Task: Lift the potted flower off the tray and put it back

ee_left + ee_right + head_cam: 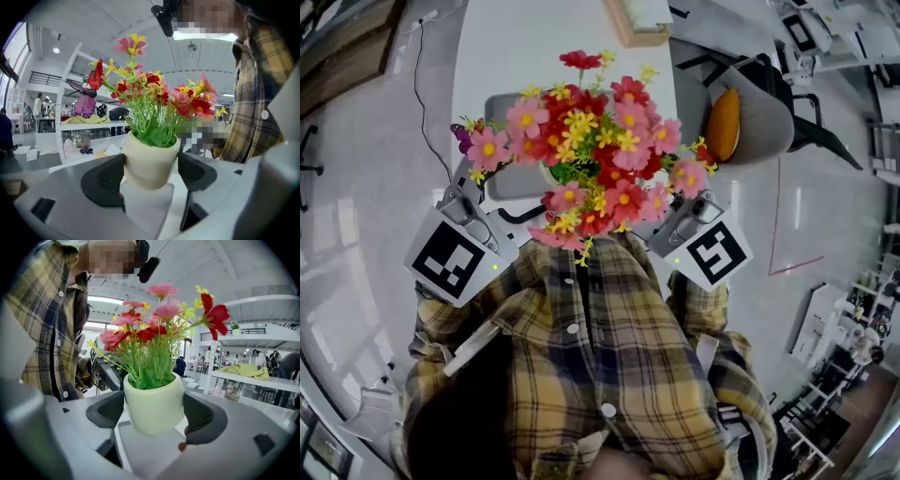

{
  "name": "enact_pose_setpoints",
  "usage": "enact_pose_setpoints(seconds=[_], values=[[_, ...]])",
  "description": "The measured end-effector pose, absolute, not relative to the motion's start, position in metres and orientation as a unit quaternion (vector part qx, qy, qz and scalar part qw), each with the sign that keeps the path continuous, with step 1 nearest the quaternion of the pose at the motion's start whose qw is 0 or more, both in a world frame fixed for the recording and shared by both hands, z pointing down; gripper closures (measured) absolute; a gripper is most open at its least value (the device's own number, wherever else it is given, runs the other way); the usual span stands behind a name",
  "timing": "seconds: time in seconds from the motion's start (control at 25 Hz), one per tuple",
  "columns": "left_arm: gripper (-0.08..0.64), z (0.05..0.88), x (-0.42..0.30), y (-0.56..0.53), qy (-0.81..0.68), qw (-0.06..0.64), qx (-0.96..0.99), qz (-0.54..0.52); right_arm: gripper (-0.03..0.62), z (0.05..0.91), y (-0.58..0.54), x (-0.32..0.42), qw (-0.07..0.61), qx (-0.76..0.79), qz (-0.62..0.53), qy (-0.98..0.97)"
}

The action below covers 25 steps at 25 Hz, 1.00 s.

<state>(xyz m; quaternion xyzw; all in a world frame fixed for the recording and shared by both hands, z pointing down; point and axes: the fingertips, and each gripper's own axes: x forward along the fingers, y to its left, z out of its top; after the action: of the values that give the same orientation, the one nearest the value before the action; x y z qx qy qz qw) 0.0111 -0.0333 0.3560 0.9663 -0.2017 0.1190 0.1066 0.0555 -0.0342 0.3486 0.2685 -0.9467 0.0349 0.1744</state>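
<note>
The potted flower [586, 155] hangs close in front of my checked shirt, its red, pink and yellow blooms hiding the pot in the head view. The cream pot [151, 161] sits between the jaws of my left gripper [150, 176], both pads pressed to its sides. From the other side my right gripper [154, 413] is shut on the same pot [153, 406]. The two grippers flank the bouquet, left gripper [492, 225] and right gripper [675, 225]. The grey tray [502, 112] lies on the white table behind the blooms, partly covered by them.
The white table [497, 47] runs away from me, with a wooden box [637, 23] at its far end. A grey chair with an orange cushion [724, 124] stands to the right. A black cable [420, 84] trails on the floor at the left.
</note>
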Motion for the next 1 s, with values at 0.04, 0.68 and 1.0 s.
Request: enact_pose_setpoints(seconds=[0.04,0.68,1.0], values=[[0.215,0.3552,0.0111,-0.0334,-0.202,0.106,0.966,0.118,0.215,0.3483,-0.0341,0.0555,0.174,0.268,0.036,-0.947],[0.215,0.3562,0.0105,-0.0310,-0.212,0.112,0.964,0.118,0.215,0.3493,-0.0330,0.0540,0.162,0.260,0.037,-0.951],[0.215,0.3571,0.0099,-0.0311,-0.215,0.108,0.963,0.119,0.215,0.3511,-0.0331,0.0534,0.159,0.259,0.037,-0.952]])
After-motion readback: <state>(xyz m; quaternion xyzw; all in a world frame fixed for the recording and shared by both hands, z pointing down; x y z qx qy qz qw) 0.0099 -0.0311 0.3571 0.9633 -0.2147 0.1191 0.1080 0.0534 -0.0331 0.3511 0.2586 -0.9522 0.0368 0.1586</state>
